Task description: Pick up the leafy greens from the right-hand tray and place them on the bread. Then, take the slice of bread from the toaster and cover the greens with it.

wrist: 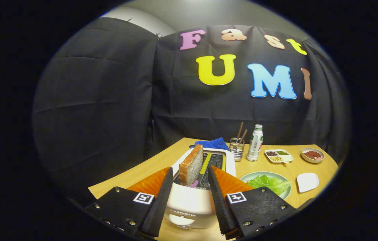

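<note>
A slice of bread (191, 164) stands upright in the left slot of a white toaster (192, 201), leaning a little. My gripper (190, 168) is open, with one finger on each side of the slice and a small gap to it on both sides. The toaster sits just below and between the fingers. The leafy greens (268, 182) lie on a pale green plate (286, 194) on the wooden table, to the right of the toaster and beyond the right finger. I cannot tell whether anything lies under the greens.
Behind the toaster are a blue cloth (213, 144), a wire holder with chopsticks (237, 149) and a white bottle (255, 143). Further right are a divided dish of beans (278, 156), a small bowl of red bits (312, 155) and a white square dish (307, 181). The table edge (132, 169) runs left.
</note>
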